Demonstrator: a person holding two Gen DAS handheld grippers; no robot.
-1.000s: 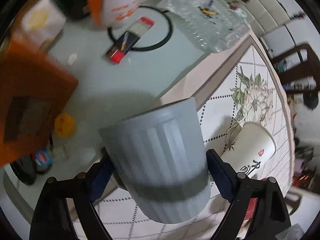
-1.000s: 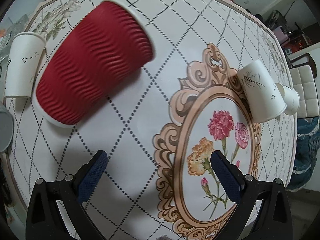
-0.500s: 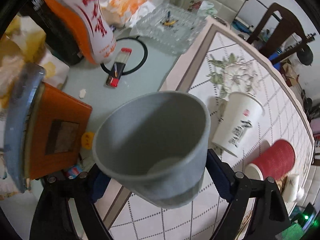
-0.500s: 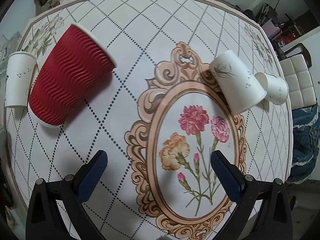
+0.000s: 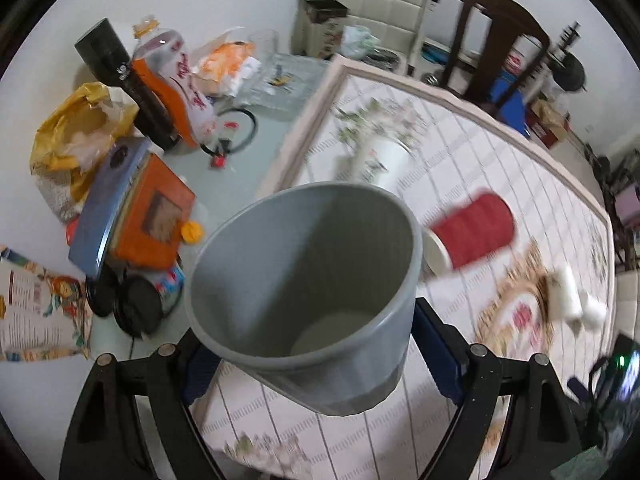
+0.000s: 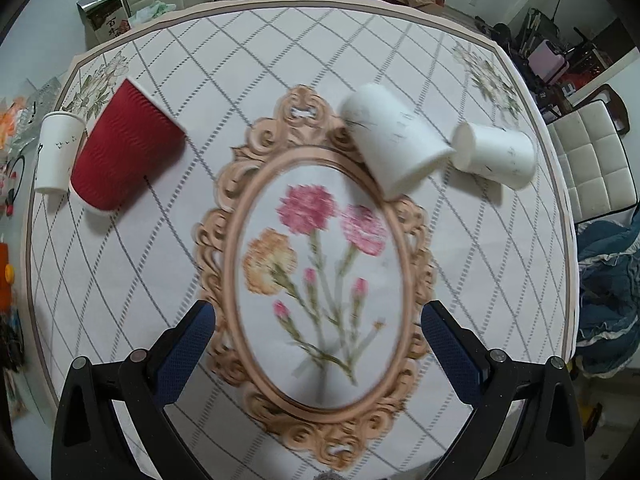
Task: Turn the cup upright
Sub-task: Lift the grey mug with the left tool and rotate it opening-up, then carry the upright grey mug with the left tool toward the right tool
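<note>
My left gripper (image 5: 308, 344) is shut on a grey ribbed cup (image 5: 304, 280) and holds it above the table edge, mouth tilted up toward the camera. A red ripple cup (image 6: 124, 152) lies on its side on the patterned cloth; it also shows in the left wrist view (image 5: 472, 232). A white paper cup (image 6: 56, 152) stands to the left of the red cup; it also shows in the left wrist view (image 5: 384, 160). Two white cups (image 6: 396, 144) (image 6: 496, 152) lie on their sides at the right. My right gripper (image 6: 316, 336) is open and empty above the flower medallion.
Left of the cloth, the glass tabletop (image 5: 256, 152) carries an orange box (image 5: 156, 216), a drink bottle (image 5: 172, 76), a black flask (image 5: 132, 80), a glass tray (image 5: 284, 80) and bags. Chairs (image 6: 592, 160) stand around the table.
My left gripper turned the grey cup from side-on to mouth-up and lifted it. My right gripper drew back and up from the red cup toward the table's middle.
</note>
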